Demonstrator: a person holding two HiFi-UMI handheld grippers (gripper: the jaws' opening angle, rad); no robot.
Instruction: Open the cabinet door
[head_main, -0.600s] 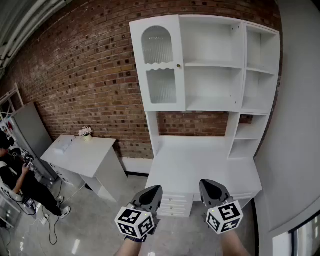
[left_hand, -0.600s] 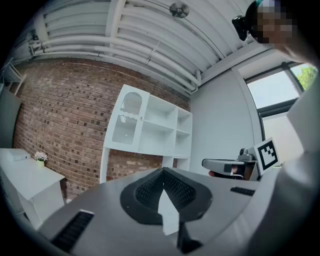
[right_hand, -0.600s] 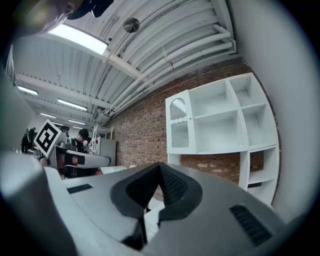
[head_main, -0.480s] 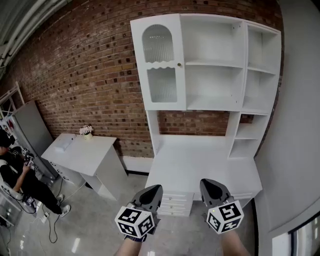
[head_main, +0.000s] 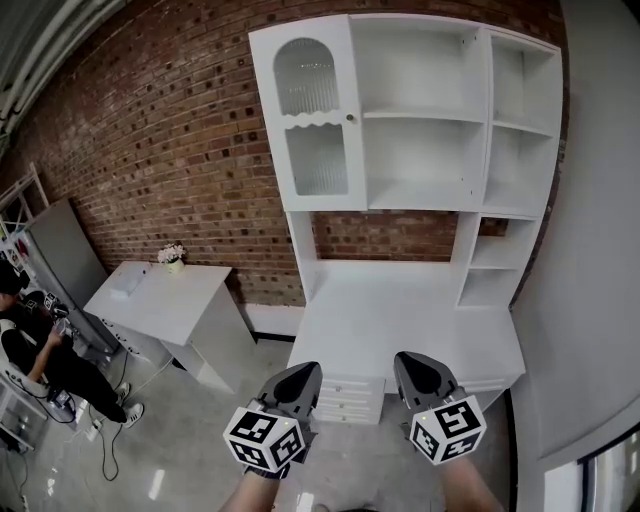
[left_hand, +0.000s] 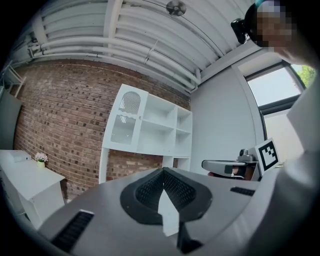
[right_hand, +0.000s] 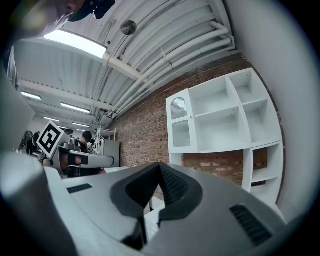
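Note:
The white cabinet (head_main: 420, 130) stands against the brick wall. Its closed door (head_main: 310, 115), with ribbed glass panes, is at the upper left, and a small knob (head_main: 350, 118) sits on its right edge. Both grippers hover low in the head view, far short of the door. The left gripper (head_main: 300, 375) is shut and empty, and so is the right gripper (head_main: 418, 368). In the left gripper view the door (left_hand: 125, 122) shows beyond the closed left gripper (left_hand: 163, 170). In the right gripper view the door (right_hand: 181, 125) lies above the closed right gripper (right_hand: 160, 165).
The cabinet rests on a white desk (head_main: 400, 310) with small drawers (head_main: 350, 395) facing me. A white side table (head_main: 160, 305) carrying a flower pot (head_main: 172, 255) stands to the left. A person (head_main: 30, 350) sits at far left. A grey wall (head_main: 590, 250) closes off the right.
The cabinet sits a little higher and further left in the head view. Both grippers stay low in front, shut as before.

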